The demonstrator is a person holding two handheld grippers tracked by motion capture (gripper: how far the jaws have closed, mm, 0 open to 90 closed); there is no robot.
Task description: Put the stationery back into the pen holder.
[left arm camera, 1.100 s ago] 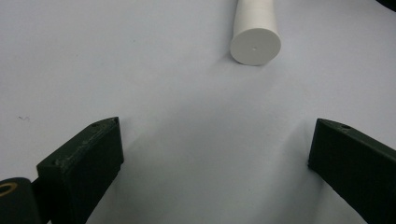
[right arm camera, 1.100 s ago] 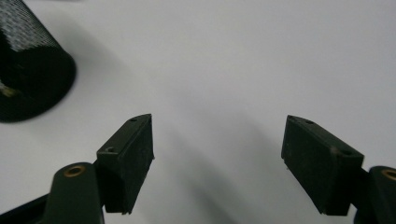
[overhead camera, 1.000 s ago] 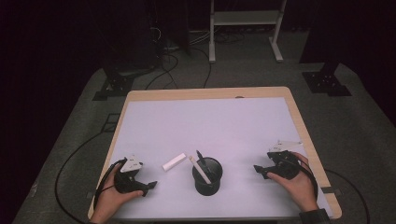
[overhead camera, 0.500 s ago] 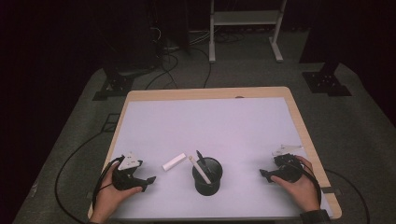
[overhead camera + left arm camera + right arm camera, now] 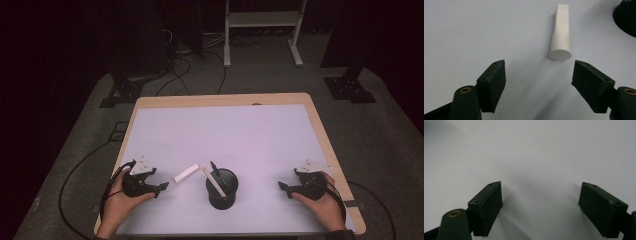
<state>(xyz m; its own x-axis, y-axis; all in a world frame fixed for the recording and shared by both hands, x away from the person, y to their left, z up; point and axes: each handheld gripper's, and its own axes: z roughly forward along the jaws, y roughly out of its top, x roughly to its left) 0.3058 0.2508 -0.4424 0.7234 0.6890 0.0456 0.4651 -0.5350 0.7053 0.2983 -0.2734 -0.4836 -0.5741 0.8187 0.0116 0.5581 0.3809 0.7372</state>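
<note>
Left gripper view: your left hand-held gripper stands wide open and empty, low over the counter, with the white stick lying flat just ahead of the jaws and slightly toward the right one. The stick's round end faces you; its far end looks flattened. The black mesh cup sits beyond at the upper right, apart from the stick.

High view: left hand-held gripper at the counter's near left, the white stick just beside it, then the black mesh cup with two pens standing in it. Right hand-held gripper rests near the right edge, well apart from the cup.

Right gripper view: your right hand-held gripper is also spread wide, nothing between the jaws, bare counter ahead.

Judgement: step in hand is picking up the stick with the left.
- Shift a touch right so the stick centres between the jaws.
- The stick lies along your line of approach; turn the wrist or advance over it so the jaws close across its width, not past its end.
- Grip near the middle; a round body may roll away if one jaw touches first.
- Keep the right clear of the cup.
</note>
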